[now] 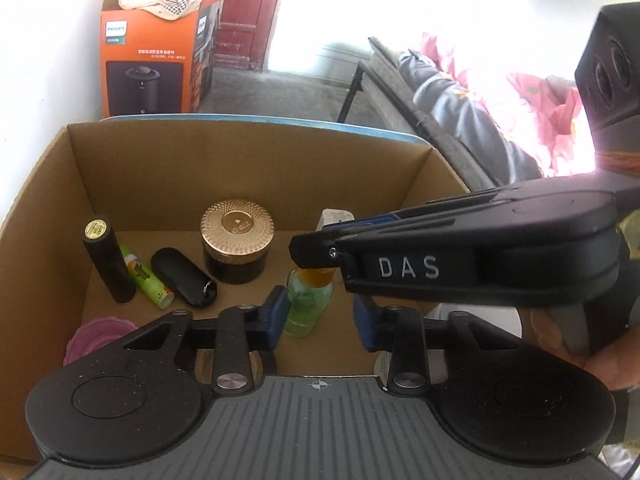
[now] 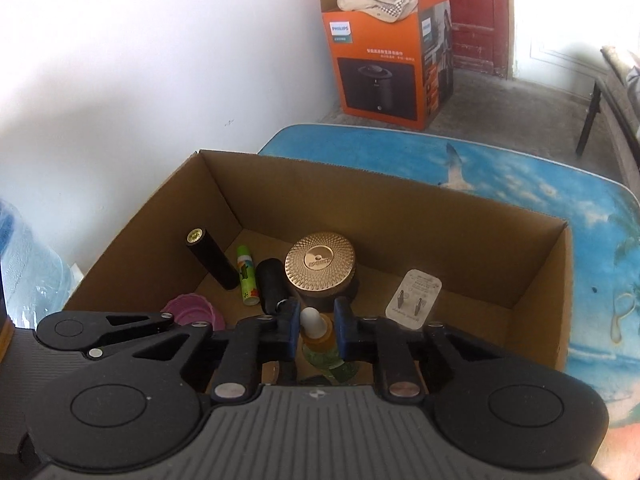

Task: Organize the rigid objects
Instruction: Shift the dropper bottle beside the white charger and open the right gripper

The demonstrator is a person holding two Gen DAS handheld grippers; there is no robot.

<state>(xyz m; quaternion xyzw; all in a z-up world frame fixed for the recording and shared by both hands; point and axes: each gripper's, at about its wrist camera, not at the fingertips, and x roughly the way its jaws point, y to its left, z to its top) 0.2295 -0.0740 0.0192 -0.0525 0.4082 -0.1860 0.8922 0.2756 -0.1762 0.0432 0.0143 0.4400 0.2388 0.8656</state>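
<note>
An open cardboard box holds a black tube, a green stick, a black case, a gold-lidded jar, a pink lid and a white plug. A green dropper bottle stands upright inside. My right gripper is shut on its orange neck. My left gripper is open around the bottle's body, not touching it.
The box sits on a blue printed table. An orange Philips carton stands on the floor by the white wall. A bench with cloth is at the right. A water jug is at the left.
</note>
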